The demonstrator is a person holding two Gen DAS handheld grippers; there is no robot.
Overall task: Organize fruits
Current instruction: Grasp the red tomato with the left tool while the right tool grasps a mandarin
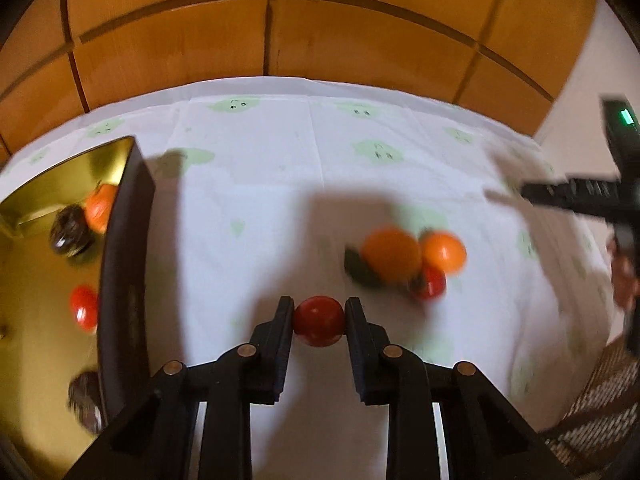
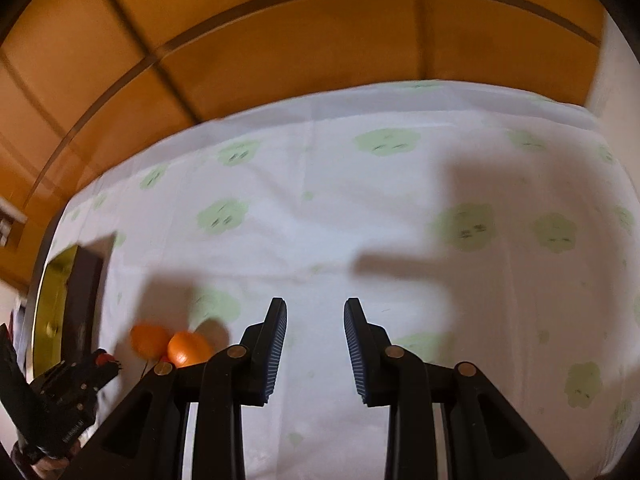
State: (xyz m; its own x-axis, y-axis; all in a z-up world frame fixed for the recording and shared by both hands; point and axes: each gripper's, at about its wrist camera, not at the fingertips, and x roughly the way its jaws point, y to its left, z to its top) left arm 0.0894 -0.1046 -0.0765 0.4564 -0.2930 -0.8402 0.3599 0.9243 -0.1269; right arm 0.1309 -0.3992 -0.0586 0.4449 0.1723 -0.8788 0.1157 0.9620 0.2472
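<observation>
- A home, by the look of it: a table under a white cloth (image 2: 320, 220) printed with pale green cartoon blobs.
- Behind it, warm orange-brown wood panelling (image 1: 280, 32) with dark grooves, like a cabinet or wall panel in a living space.
- On the left, a dark box (image 1: 124, 260) with a shiny gold lining, the gift-tin sort.
- Loose fruit (image 1: 394, 254) out on the cloth.
- At the lower right, a woven patterned fabric (image 1: 592, 408), blurred.
</observation>
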